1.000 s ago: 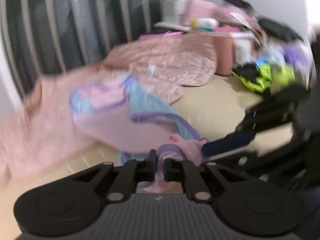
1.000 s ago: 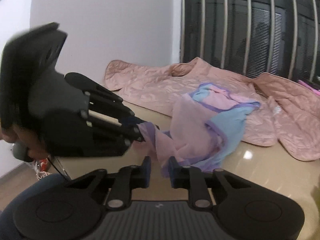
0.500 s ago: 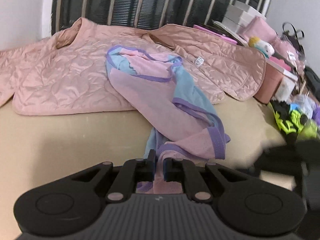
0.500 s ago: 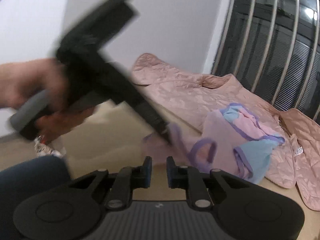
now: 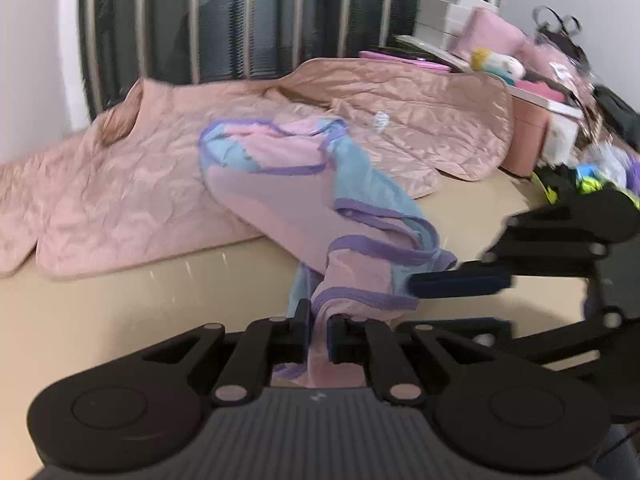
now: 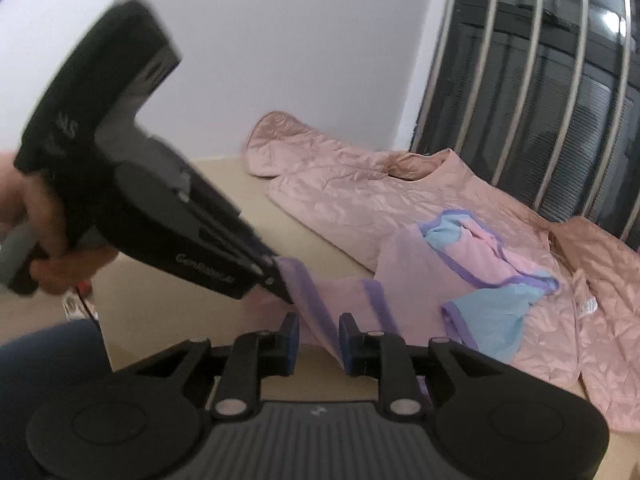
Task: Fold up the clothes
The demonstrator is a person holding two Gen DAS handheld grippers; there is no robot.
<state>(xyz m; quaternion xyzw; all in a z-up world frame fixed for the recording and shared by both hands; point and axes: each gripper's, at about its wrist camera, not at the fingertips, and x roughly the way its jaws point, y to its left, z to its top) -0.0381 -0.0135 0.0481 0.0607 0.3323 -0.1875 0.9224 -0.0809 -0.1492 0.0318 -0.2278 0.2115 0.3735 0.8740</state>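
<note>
Pink fabric with purple trim and light-blue panels, a small garment (image 5: 304, 208), is lying draped from the quilted pink jacket (image 5: 120, 196) down onto the bare beige surface (image 5: 100, 312), its near end reaching toward the front edge. The left claw (image 5: 317, 336) is pinching a bunched pink fold of that garment, its fingers drawn narrow with cloth filling the gap. Seen from the right wrist, the same left claw (image 6: 282, 286) is coming in from the left side in the person's hand (image 6: 44, 248) and gripping a purple-edged hem. The right claw (image 6: 319, 338) is standing wider, with a purple-trimmed strip of the garment (image 6: 460, 280) running through the gap and lying against its right finger; whether it is actually clamping the cloth cannot be told. From the left wrist the right claw (image 5: 412, 284) is showing at the right, blurred, its dark fingertip touching the garment's hem. The jacket is spreading across the far part of the surface below a barred window (image 6: 540, 80). Boxes and a pink bin (image 5: 524, 140) are crowding the far right corner.
</note>
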